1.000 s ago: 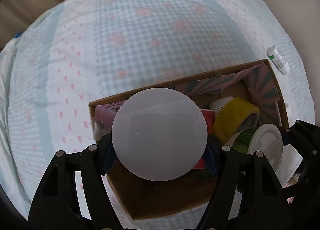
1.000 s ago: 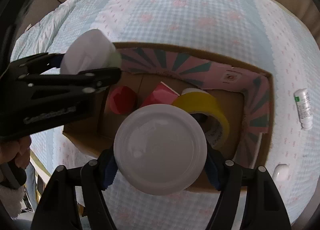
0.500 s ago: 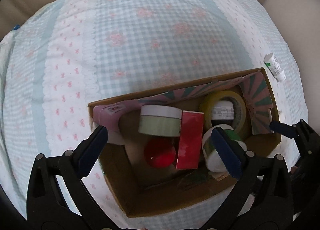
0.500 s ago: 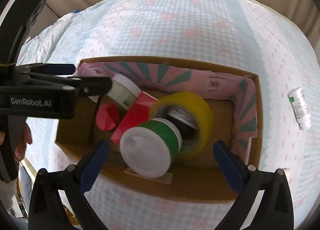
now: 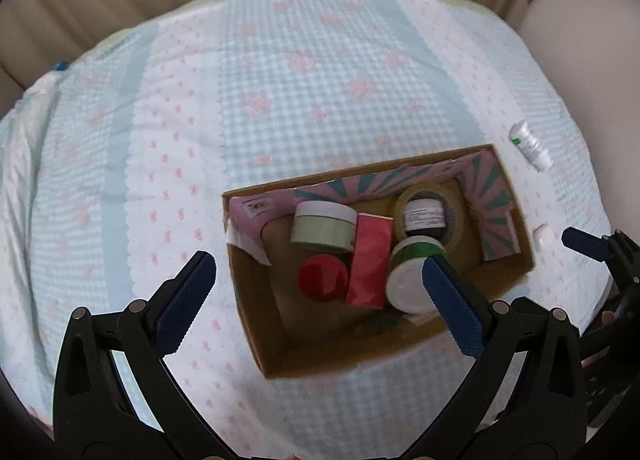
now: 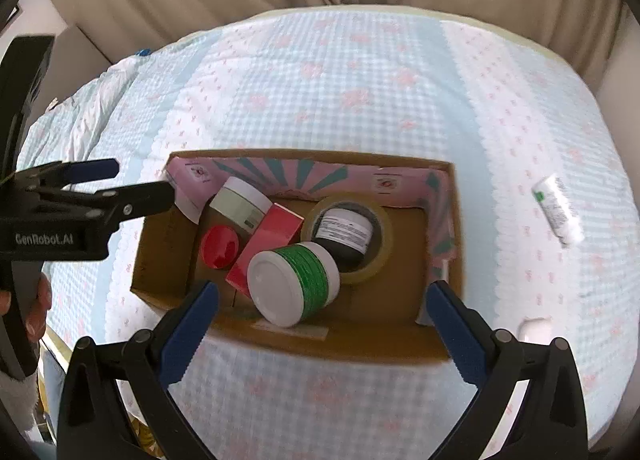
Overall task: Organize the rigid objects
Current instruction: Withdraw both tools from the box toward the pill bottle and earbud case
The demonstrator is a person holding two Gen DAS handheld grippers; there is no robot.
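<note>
A cardboard box [image 5: 280, 344] [image 6: 360, 344] with a pink and teal lining sits on the bedspread. In it lie a pale green jar [image 5: 323, 227] [image 6: 240, 207], a red lid [image 5: 323, 278] [image 6: 219, 247], a red carton [image 5: 370, 262] [image 6: 267, 250], a green jar with a white lid [image 5: 408, 280] [image 6: 294, 284] and a yellow tape roll [image 5: 430, 215] [image 6: 348, 236] around a dark jar. My left gripper [image 5: 320, 296] is open and empty above the box's near side. My right gripper [image 6: 320, 320] is open and empty above the box's near wall.
A white tube [image 5: 530, 145] [image 6: 558, 213] lies on the bedspread right of the box. A small white cap [image 5: 544, 236] [image 6: 534, 328] lies near the box's right corner. Beige curtains hang behind the bed. The left gripper's arm [image 6: 60, 211] reaches in at the left.
Both grippers let go of their jars, the pale green one and the green one, into the box, opened wide, and have pulled back and up from the box.
</note>
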